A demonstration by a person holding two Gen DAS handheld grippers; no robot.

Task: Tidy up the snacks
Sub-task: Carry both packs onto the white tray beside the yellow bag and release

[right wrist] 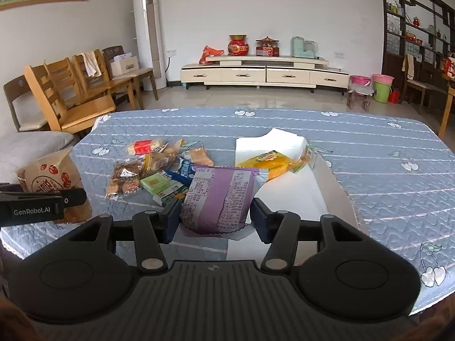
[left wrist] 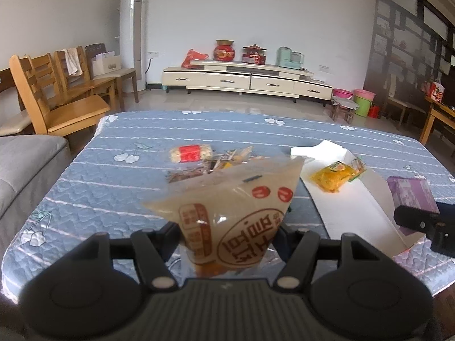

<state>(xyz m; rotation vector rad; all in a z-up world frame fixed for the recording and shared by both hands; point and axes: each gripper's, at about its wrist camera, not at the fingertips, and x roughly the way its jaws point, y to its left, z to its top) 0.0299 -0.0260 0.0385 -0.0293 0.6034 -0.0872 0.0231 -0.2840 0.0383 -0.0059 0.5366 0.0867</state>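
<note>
The left gripper (left wrist: 227,234) is clamped on a translucent beige plastic snack bag with red-brown printed seals (left wrist: 227,216), lifted above the table with its wide end fanning away from the camera. The right gripper (right wrist: 216,213) is closed on a purple foil snack packet covered in small printed text (right wrist: 219,196), its pads pressing the packet's two sides, raised over the near end of a shallow white cardboard box (right wrist: 287,193).

Inside that box, toward its far end, lies a yellow-orange crinkly snack pack with a green edge (right wrist: 270,164). To the left of the box, a loose pile of small wrapped snacks (right wrist: 153,170) sits on the blue quilted cloth with white cherry prints (right wrist: 384,176) that covers the table; the pile includes a pale green packet, a blue-and-white one and brown biscuit packs. At the pile's far edge rests a clear pack of pale crackers with a red band (left wrist: 190,153).

Beyond the table stand wooden chairs (left wrist: 51,96) and a low cream cabinet (left wrist: 244,81).
</note>
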